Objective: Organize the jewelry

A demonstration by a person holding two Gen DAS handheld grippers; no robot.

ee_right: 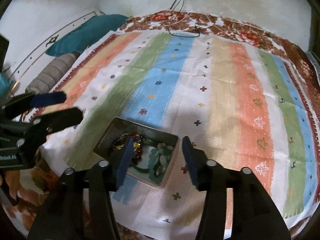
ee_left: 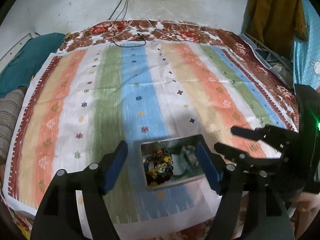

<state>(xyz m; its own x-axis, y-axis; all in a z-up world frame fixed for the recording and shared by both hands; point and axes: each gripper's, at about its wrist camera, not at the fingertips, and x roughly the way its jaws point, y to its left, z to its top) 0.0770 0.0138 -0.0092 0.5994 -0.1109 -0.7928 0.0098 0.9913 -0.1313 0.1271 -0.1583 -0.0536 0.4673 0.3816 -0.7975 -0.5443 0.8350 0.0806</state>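
— Both grippers spread wide? 
— Yes. The left gripper (ee_left: 162,160) has its blue pads parted with nothing between them, and the right gripper (ee_right: 158,156) is parted the same way, empty.
— Where is the jewelry? 
— In a metal tray (ee_left: 172,185) lying on the striped cloth (ee_left: 140,92), just ahead of both sets of fingers. From the left gripper, colourful beads (ee_left: 159,165) sit toward its left finger and pale green pieces (ee_left: 189,156) toward its right finger.
— And from the right gripper? 
— Its left finger overlaps the tray (ee_right: 140,129) in view; touching or above it cannot be told.
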